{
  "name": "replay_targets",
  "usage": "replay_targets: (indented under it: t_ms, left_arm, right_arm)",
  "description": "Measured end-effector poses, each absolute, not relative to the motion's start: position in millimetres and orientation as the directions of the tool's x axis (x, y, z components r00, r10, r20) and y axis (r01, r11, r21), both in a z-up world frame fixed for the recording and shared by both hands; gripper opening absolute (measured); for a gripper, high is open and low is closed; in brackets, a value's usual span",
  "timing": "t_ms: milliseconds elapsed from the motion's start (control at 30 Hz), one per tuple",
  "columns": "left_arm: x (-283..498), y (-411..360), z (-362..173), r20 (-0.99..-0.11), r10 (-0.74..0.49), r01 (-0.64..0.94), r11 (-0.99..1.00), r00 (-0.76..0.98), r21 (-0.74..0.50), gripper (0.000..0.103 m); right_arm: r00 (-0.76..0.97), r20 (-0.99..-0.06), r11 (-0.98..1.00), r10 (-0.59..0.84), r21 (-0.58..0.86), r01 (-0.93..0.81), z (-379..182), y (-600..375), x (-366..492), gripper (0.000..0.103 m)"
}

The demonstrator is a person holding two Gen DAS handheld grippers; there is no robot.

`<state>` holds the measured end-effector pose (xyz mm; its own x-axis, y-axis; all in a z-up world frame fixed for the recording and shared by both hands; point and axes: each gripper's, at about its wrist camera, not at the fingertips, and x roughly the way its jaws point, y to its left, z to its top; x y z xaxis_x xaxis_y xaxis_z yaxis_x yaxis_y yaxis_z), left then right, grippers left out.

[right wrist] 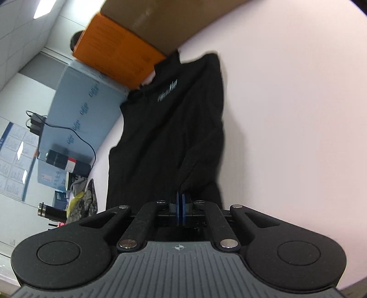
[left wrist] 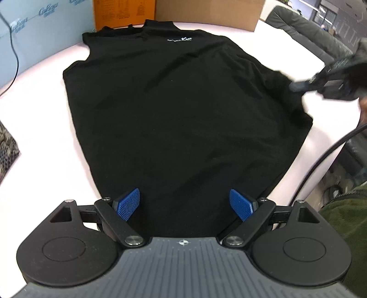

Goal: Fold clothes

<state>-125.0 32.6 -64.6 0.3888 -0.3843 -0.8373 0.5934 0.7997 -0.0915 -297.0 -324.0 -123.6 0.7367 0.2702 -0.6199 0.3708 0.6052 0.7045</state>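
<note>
A black shirt (left wrist: 179, 110) with a small white chest logo lies flat on the pale pink table (left wrist: 45, 114), collar at the far end. My left gripper (left wrist: 184, 204) is open, blue pads spread over the shirt's near hem, holding nothing. My right gripper (left wrist: 300, 86) shows at the shirt's right edge, blurred. In the right wrist view the right gripper (right wrist: 181, 201) is shut on a fold of the shirt (right wrist: 174, 119) at its right side, and the cloth is bunched and lifted there.
An orange box (left wrist: 123, 11) and a brown cardboard box (left wrist: 206, 11) stand at the table's far edge behind the collar. A pale blue panel (left wrist: 41, 29) with a black cable is far left. A patterned cloth (left wrist: 6, 146) lies at the left edge.
</note>
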Motion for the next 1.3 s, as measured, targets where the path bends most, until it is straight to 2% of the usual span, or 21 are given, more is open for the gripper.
replay_targets:
  t_ms: [67,167,233,267,333,367,400,467,633,733,867,900,933,967,1000,1033,1133,1233,1300]
  left_arm:
    - [-124.7,33.5,-66.1,-0.833,-0.391,0.59,0.801,0.392,-0.099,0.086]
    - [-126.7,32.6,-68.3,-0.827,-0.395,0.596,0.798,0.4,-0.093,0.089]
    - [-130.5,32.2,-67.1,-0.833,-0.379,0.605,0.793,0.404,-0.067,0.089]
    - [-134.6,35.9,-63.7,-0.836,-0.368,0.601,0.797,0.408,-0.058,0.089]
    - [-146.8,49.2,-54.0,-0.832,-0.357,0.582,0.812,0.425,-0.051,0.089]
    - [-153.7,57.5,-48.6,-0.828,-0.353,0.569,0.821,0.436,-0.051,0.089]
    - [-161.3,68.6,-42.6,-0.822,-0.352,0.548,0.835,0.449,-0.059,0.089]
    - [-172.2,90.6,-33.8,-0.816,-0.345,0.47,0.876,0.463,-0.103,0.089]
    - [-170.1,124.4,-45.7,-0.803,-0.392,0.147,0.919,0.45,-0.367,0.089]
    - [-159.6,126.2,-61.7,-0.788,-0.418,-0.046,0.871,0.453,-0.489,0.09]
    - [-154.4,111.4,-60.8,-0.783,-0.415,-0.041,0.873,0.463,-0.486,0.094]
    - [-153.4,106.7,-60.4,-0.785,-0.419,-0.023,0.876,0.456,-0.481,0.094]
    - [-152.2,102.3,-60.4,-0.785,-0.426,0.0,0.879,0.449,-0.477,0.08]
    - [-150.3,98.7,-61.1,-0.787,-0.43,0.022,0.882,0.441,-0.47,0.043]
    - [-146.4,96.9,-62.1,-0.795,-0.427,0.037,0.888,0.43,-0.457,0.023]
    - [-141.6,97.6,-62.1,-0.803,-0.422,0.039,0.893,0.42,-0.449,0.003]
    - [-132.9,113.2,-46.0,-0.77,-0.439,0.044,0.879,0.463,-0.475,0.004]
    - [-127.1,130.1,-13.2,-0.739,-0.426,0.087,0.889,0.522,-0.45,0.004]
    - [-126.2,138.7,0.5,-0.747,-0.407,0.101,0.902,0.525,-0.42,0.004]
  right_arm:
    - [0.698,-0.689,0.668,0.197,0.615,0.419,-115.7,-341.6,-314.3,0.003]
    - [0.52,-0.852,0.78,0.069,0.371,0.504,-125.9,-362.6,-326.1,0.007]
    - [0.491,-0.87,0.798,0.038,0.323,0.509,-131.0,-369.9,-334.9,0.007]
    - [0.496,-0.867,0.803,0.046,0.328,0.498,-132.4,-371.9,-337.8,0.009]
    - [0.536,-0.841,0.786,0.068,0.376,0.491,-131.5,-374.2,-343.7,0.024]
    - [0.57,-0.816,0.773,0.097,0.422,0.473,-130.8,-374.7,-346.6,0.043]
    - [0.604,-0.785,0.76,0.137,0.475,0.445,-130.8,-374.7,-348.9,0.055]
    - [0.63,-0.745,0.727,0.218,0.555,0.405,-134.3,-373.4,-349.7,0.057]
    - [0.658,-0.658,0.596,0.367,0.709,0.376,-149.9,-374.6,-344.6,0.06]
    - [0.681,-0.596,0.484,0.425,0.786,0.386,-159.2,-381.3,-342.0,0.071]
    - [0.687,-0.559,0.407,0.464,0.824,0.395,-167.0,-385.3,-334.1,0.072]
    - [0.686,-0.557,0.41,0.468,0.825,0.39,-167.3,-384.4,-332.1,0.07]
    - [0.683,-0.56,0.425,0.468,0.821,0.382,-167.2,-382.8,-329.8,0.064]
    - [0.676,-0.57,0.442,0.467,0.813,0.38,-168.1,-382.4,-329.9,0.039]
    - [0.665,-0.574,0.438,0.477,0.812,0.387,-170.8,-382.3,-327.9,0.008]
    - [0.662,-0.571,0.427,0.485,0.816,0.39,-172.7,-382.8,-326.7,0.007]
    - [0.697,-0.504,0.417,0.51,0.854,0.312,-154.9,-383.0,-322.6,0.007]
    - [0.73,-0.415,0.42,0.543,0.887,0.192,-120.8,-385.2,-314.9,0.007]
    - [0.7,-0.42,0.446,0.577,0.88,0.161,-108.4,-383.6,-311.5,0.007]
